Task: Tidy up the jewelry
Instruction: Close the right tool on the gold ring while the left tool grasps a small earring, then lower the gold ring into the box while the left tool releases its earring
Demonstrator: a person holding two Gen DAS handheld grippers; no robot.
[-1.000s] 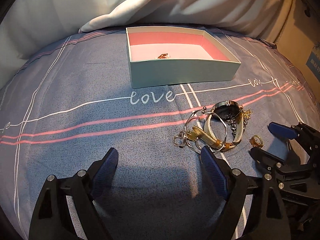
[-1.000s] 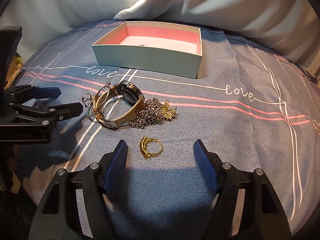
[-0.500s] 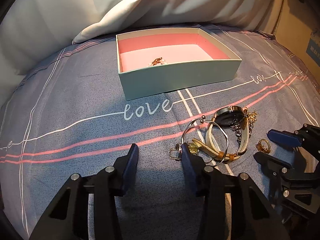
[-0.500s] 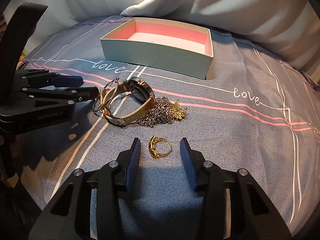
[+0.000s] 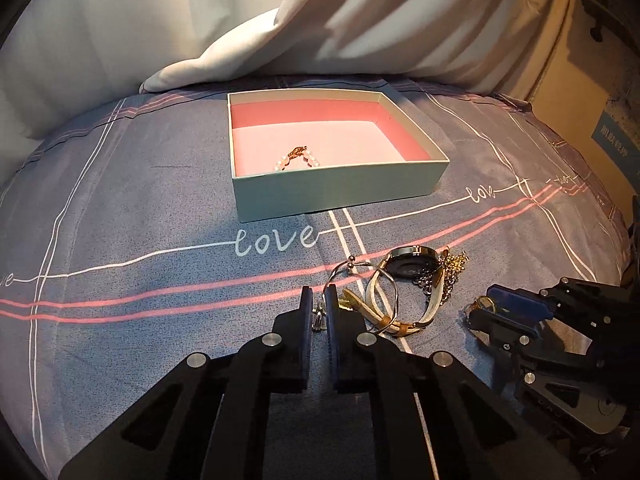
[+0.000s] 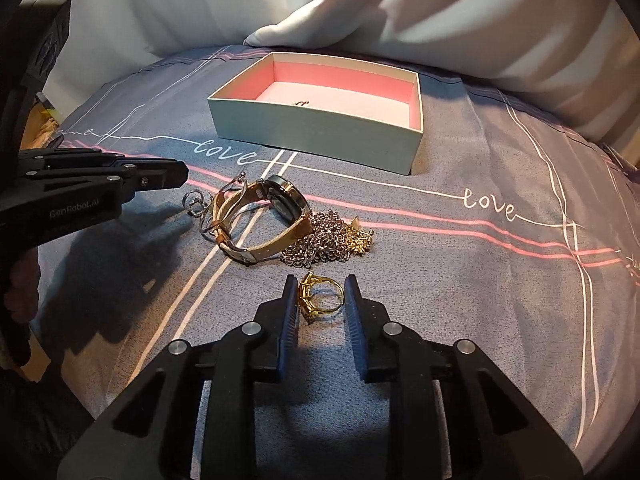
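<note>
Grey-blue bedding (image 5: 140,200) with pink and white lines and the word "love" fills the left wrist view, with white pillows behind and a mint box (image 5: 340,192) with a pink lining sitting well beyond the jewelry pile. Inside the box lies a small beaded bracelet (image 5: 298,157). Nearer, the left gripper (image 5: 319,312) has its fingers nearly pressed together on a small silver ring (image 5: 318,318) at the pile's left edge, just beside a thin silver bangle (image 5: 362,280) and a watch (image 5: 412,268) on a pale strap. From the right wrist view, the right gripper (image 6: 320,300) has its fingers partly spread around a gold ring (image 6: 320,296), the left pad touching or nearly touching it, the right pad apart. Behind it lie a chain heap (image 6: 324,244) and the watch (image 6: 280,200). A likely risk is the silver ring (image 6: 194,202) dragging the bangle along if they are linked; the gold ring could also tip flat and slip as the pads close. Only the right wrist view shows the gold ring's stance clearly; only the left wrist view shows the bracelet plainly.
</note>
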